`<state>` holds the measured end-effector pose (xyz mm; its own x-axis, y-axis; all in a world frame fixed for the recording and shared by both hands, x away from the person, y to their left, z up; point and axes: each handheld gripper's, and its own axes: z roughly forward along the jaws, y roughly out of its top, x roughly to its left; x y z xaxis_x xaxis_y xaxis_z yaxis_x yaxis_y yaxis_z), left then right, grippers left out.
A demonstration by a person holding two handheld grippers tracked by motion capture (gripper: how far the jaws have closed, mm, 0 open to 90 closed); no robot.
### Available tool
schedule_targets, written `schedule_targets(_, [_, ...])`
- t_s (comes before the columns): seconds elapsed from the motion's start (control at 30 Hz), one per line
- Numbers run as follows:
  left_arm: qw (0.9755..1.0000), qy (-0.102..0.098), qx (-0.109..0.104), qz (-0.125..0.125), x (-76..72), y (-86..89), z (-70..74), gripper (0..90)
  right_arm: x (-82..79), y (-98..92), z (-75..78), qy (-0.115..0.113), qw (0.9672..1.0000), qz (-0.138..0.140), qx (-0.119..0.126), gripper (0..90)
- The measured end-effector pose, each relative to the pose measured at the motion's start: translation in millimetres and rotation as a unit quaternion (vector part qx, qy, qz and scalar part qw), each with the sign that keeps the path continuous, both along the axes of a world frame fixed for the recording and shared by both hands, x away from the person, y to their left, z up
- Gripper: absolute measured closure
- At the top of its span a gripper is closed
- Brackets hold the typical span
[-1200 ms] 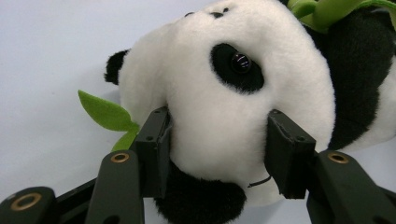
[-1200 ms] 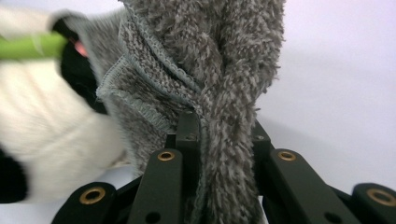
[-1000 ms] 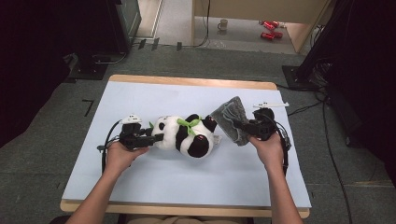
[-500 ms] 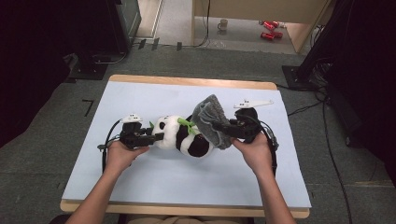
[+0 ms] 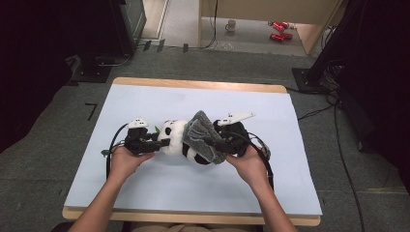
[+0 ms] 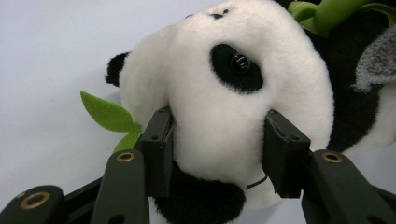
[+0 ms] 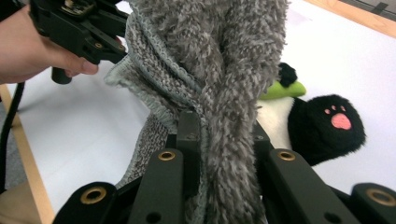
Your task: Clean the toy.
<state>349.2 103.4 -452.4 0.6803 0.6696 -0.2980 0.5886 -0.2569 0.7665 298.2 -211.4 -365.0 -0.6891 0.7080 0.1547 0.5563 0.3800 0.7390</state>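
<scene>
The left gripper (image 6: 217, 144) clamped its black, blocky jaws on the plush white head of a toy panda (image 5: 176, 140), a green felt leaf (image 6: 109, 114) poking out at its nine o'clock. The right gripper (image 7: 224, 140) pinched a fuzzy grey knitted cloth (image 5: 203, 137), bunched into a thick fold and draped over the panda's black-and-white body. The soft, rounded panda lay near the middle of the pale blue table (image 5: 290, 164), long axis running nine to three o'clock, head toward nine.
</scene>
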Motion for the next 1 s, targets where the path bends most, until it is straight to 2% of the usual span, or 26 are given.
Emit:
schedule_targets(0.23, [1.0000,-0.001,-0.001,-0.002,0.0,0.3,-0.5,50.4,4.4,-12.7,-10.9,0.010,0.9998,-0.017,0.007,75.4])
schedule_targets(0.33, [1.0000,0.000,-0.001,-0.001,0.3,0.8,-0.5,50.4,7.3,-17.4,-15.7,0.017,0.9994,-0.030,-0.005,75.5])
schedule_targets(0.43, [1.0000,0.002,-0.005,0.001,0.8,1.4,-0.6,50.3,10.2,-20.9,-25.4,0.032,0.9984,-0.036,-0.031,75.4])
schedule_targets(0.53, [1.0000,0.003,-0.006,0.001,1.1,1.7,-0.6,50.3,12.4,-26.7,-30.7,0.038,0.9983,-0.039,-0.020,75.5])
schedule_targets(0.6, [1.0000,0.004,-0.008,0.002,1.5,2.1,-0.9,50.3,12.9,-30.9,-28.8,0.036,0.9977,-0.050,-0.029,75.5])
schedule_targets(0.63, [1.0000,0.004,-0.008,0.001,1.8,2.2,-1.0,50.3,13.0,-33.5,-27.2,0.037,0.9975,-0.055,-0.025,75.5])
schedule_targets(0.8, [1.0000,0.004,-0.009,0.002,1.7,2.1,-1.1,50.3,11.2,-47.7,-10.0,0.022,0.9975,-0.065,0.018,75.5])
schedule_targets(0.9, [0.9999,0.004,-0.010,0.004,1.6,1.6,-1.2,50.3,6.3,-46.7,4.9,0.005,0.9975,-0.060,0.036,75.4])
schedule_targets(1.0, [0.9999,0.004,-0.009,0.005,1.4,1.5,-1.1,50.3,0.7,-37.3,15.0,-0.013,0.9981,-0.045,0.040,75.4])
